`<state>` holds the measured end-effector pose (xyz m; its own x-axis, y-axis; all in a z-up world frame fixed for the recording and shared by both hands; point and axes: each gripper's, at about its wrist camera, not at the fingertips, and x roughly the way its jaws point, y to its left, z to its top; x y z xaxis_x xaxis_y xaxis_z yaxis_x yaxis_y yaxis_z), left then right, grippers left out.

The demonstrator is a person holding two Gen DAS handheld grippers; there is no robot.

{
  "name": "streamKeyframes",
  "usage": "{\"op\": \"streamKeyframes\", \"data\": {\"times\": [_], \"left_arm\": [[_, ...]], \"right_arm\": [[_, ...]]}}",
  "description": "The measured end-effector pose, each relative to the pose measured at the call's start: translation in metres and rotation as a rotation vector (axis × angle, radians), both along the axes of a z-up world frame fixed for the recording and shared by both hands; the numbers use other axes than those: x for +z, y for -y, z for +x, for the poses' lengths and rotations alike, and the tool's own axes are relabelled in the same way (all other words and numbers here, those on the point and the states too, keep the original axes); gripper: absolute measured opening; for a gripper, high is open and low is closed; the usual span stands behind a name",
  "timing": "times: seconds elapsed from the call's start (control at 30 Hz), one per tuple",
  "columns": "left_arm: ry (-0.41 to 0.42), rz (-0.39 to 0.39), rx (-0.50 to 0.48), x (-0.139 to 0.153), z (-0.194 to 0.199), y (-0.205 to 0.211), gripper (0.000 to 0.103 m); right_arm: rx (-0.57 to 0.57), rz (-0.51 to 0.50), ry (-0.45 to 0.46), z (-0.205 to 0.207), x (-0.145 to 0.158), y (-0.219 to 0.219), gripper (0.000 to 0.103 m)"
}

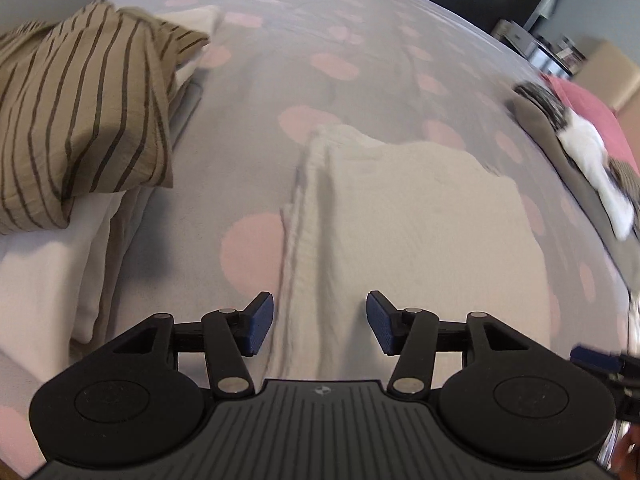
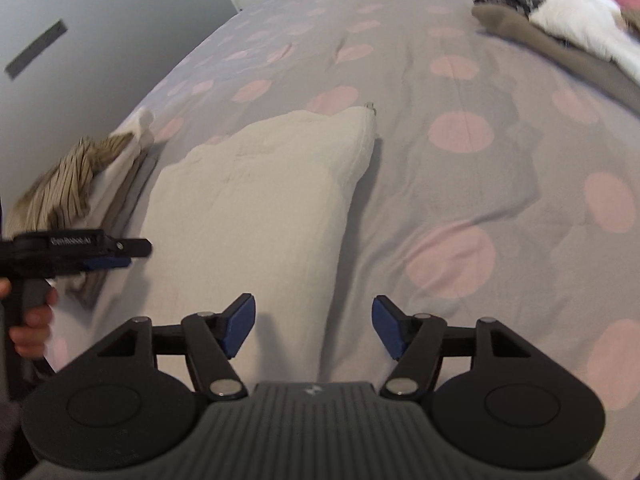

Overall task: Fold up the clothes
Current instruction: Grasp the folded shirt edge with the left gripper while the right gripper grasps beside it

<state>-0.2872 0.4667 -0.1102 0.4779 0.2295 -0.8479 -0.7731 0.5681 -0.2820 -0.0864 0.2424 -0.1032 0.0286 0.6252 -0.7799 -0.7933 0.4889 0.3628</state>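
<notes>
I'm seeing both grippers hanging over the bed (image 1: 256,152), left gripper (image 1: 320,320) and right gripper (image 2: 312,326) with fingers spread open, nothing between the pads. Folded cream garment (image 1: 400,208) is lying flat on the dotted cover at 12 o'clock of each gripper. Striped shirt (image 1: 80,120) is sitting on a stack at 10 o'clock in the left view, loose clothes pile (image 2: 560,28) at 2 o'clock in the right view.

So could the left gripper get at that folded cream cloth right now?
Probably yes: the left gripper hovers over the cream cloth with fingers open and empty, and nothing lies between them.
</notes>
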Motion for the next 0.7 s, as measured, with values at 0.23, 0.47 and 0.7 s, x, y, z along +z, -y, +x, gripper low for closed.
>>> {"op": "streamKeyframes", "data": {"times": [0.23,0.47,0.7], "left_arm": [[-0.023,-0.019,0.005,-0.023,0.023,-0.019,0.051],[-0.022,0.035,-0.023,-0.028,0.035,-0.02,0.059],[-0.027,0.039,-0.035,-0.027,0.055,-0.021,0.057]], "right_arm": [[-0.074,-0.011,-0.157,0.033,-0.021,-0.033,0.069],[-0.098,-0.026,-0.244,0.043,-0.043,-0.058,0.073],[-0.081,-0.037,-0.236,0.042,-0.047,-0.079,0.072]]}}
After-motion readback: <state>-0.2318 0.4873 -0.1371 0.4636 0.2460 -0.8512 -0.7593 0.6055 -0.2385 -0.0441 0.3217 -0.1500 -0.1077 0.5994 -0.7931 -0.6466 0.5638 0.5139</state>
